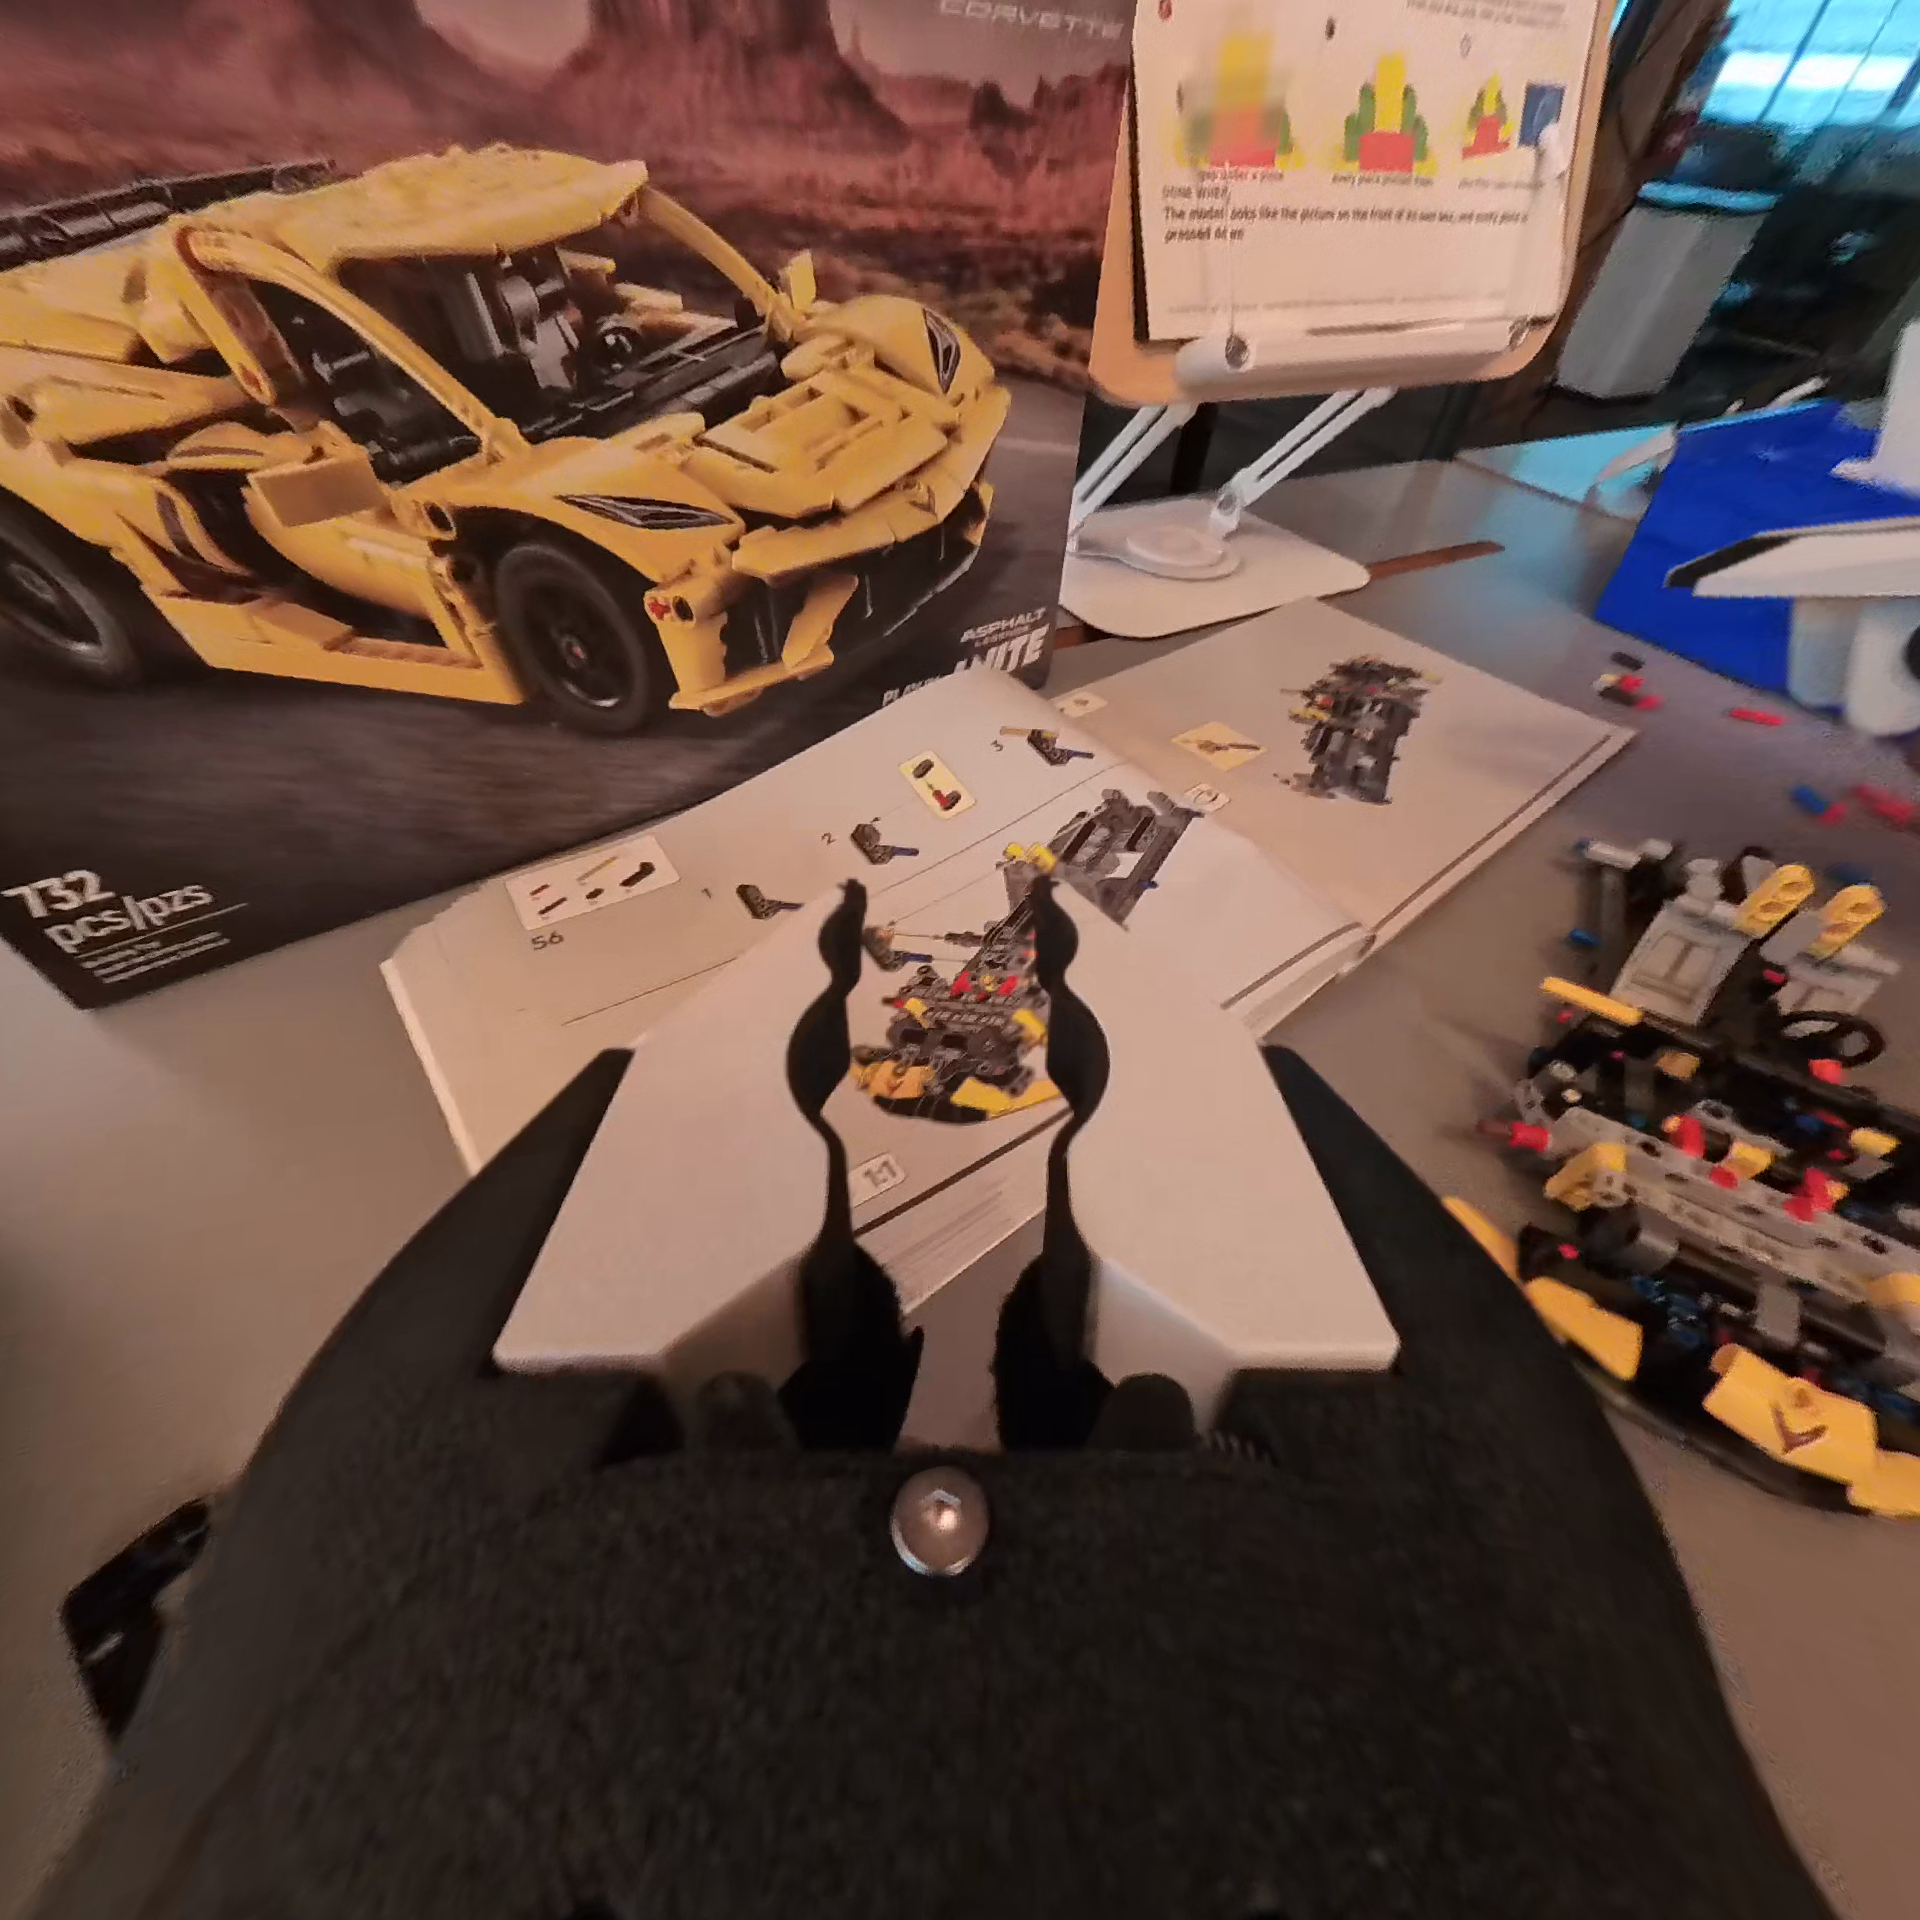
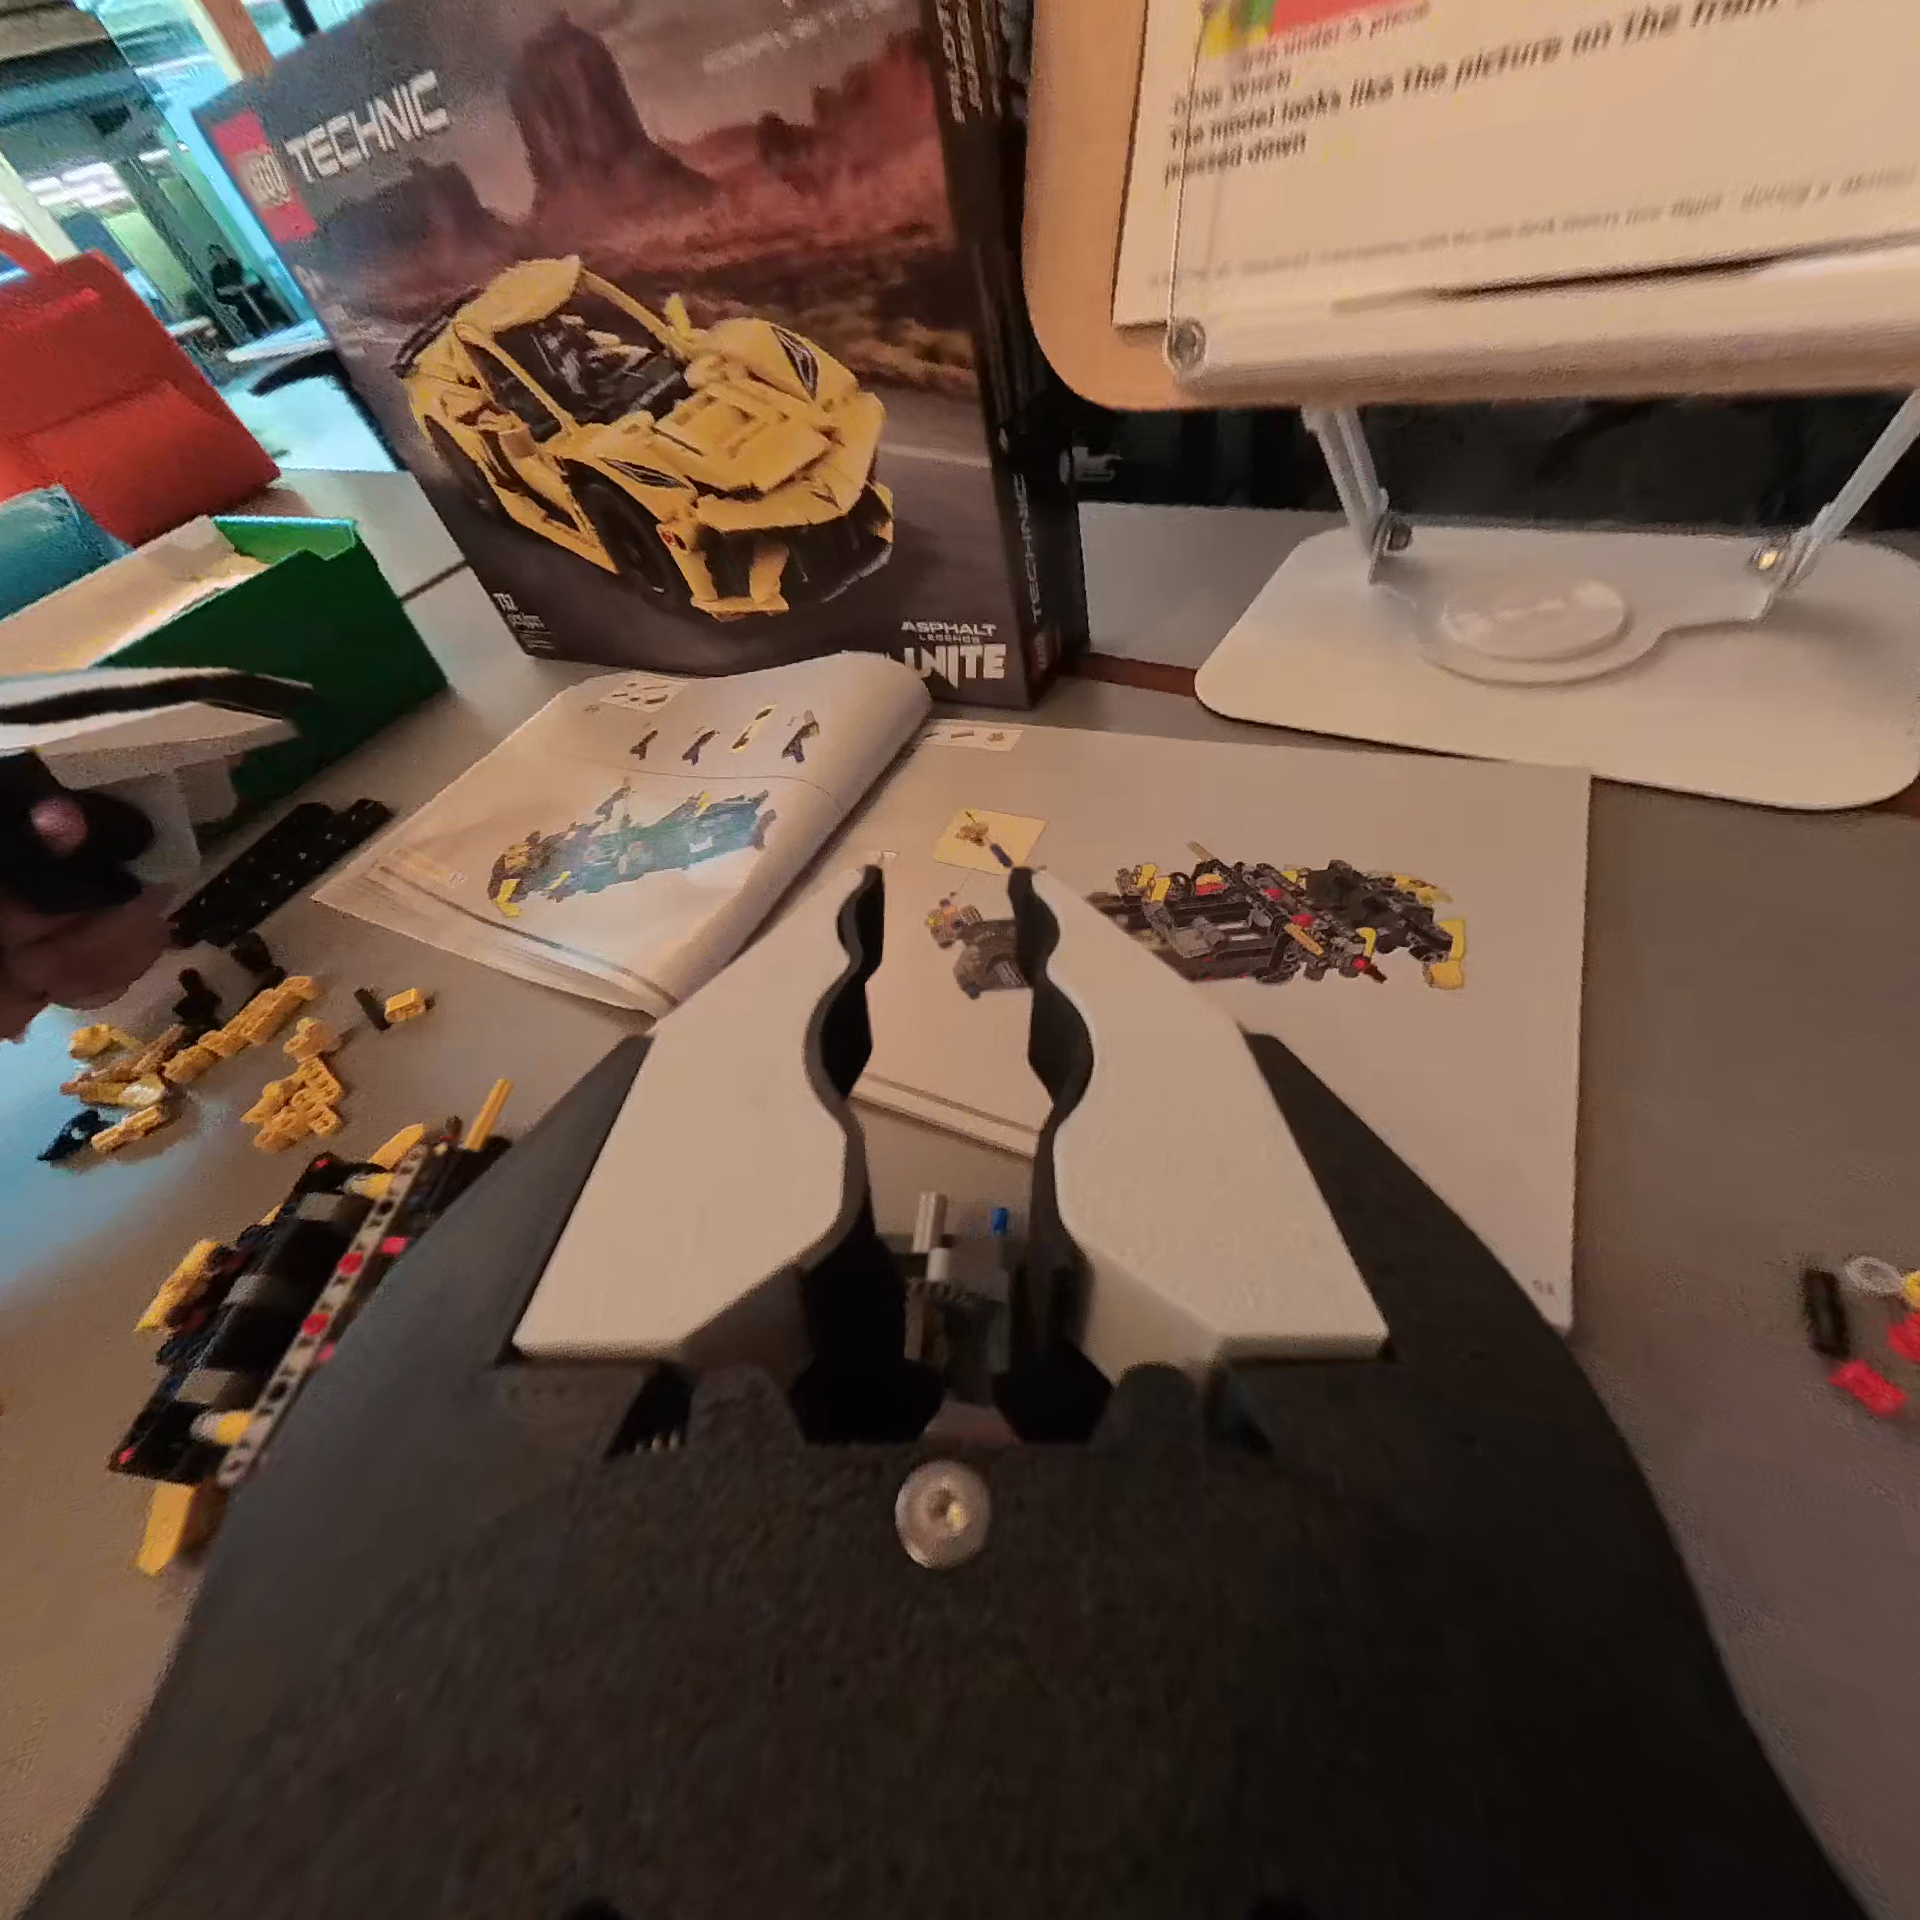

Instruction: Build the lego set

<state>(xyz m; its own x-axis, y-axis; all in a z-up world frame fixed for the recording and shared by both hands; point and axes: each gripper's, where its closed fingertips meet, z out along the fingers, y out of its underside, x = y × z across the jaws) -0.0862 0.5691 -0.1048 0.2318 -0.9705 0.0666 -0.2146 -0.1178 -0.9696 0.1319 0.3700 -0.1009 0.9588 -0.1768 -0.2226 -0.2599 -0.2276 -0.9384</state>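
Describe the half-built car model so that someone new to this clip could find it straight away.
Start at the tall set box with the yellow car picture, then drop to the open instruction booklet lying before it. The half-built car model sits on the table just right of that booklet: one joined black, grey and yellow frame, unlike the small loose red pieces behind it.

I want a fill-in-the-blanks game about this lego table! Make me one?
1. The car pictured on the set box is coloured ____.
2. The instruction booklet lies ____ on the table, not closed.
3. In the right wrist view, the open box left of the set box is coloured ____.
4. The loose yellow pieces lie on the ____.

Missing words: yellow; open; green; table
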